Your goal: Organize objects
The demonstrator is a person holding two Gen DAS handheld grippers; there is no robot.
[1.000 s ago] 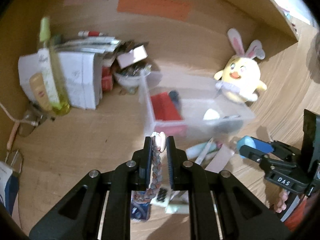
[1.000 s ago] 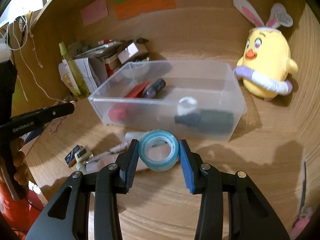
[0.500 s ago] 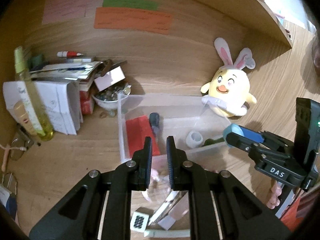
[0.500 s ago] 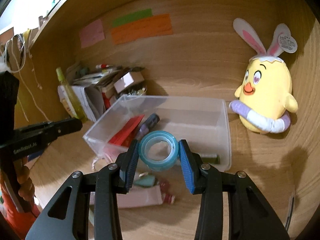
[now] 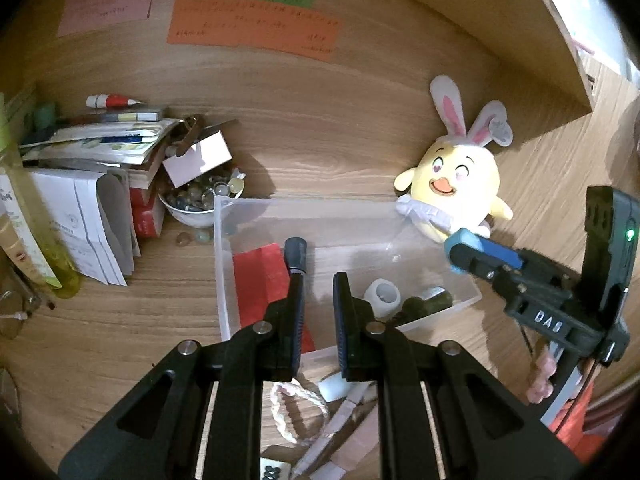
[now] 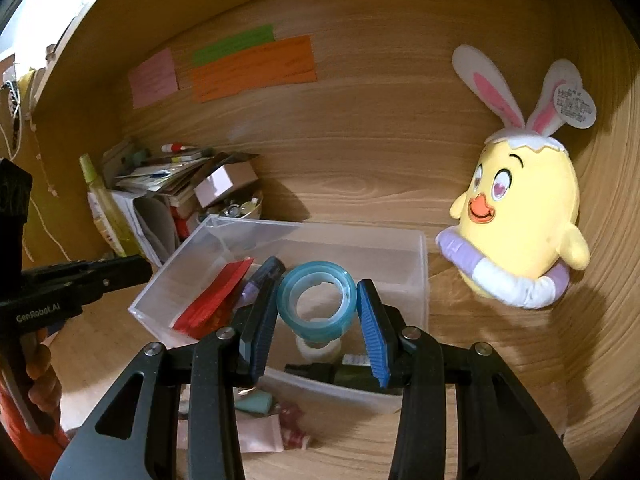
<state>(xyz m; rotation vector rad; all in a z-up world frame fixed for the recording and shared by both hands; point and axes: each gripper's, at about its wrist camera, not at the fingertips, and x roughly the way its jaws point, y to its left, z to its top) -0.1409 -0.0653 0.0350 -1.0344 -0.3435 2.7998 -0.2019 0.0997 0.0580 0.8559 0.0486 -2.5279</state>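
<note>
The right gripper (image 6: 316, 308) clamps a blue tape roll (image 6: 317, 299) between its blue pads, held above the clear plastic bin (image 6: 424, 264). Inside the bin lie a red packet (image 6: 212, 300), a dark marker (image 6: 262, 276) and a small white roll (image 6: 318, 346). The left gripper (image 5: 318, 320) holds nothing, its fingers slightly parted, over the bin's near wall. Released too near the front rim, the tape could clip the wall and roll out onto the desk (image 6: 500, 380), toward the braided cord (image 5: 296, 404).
</note>
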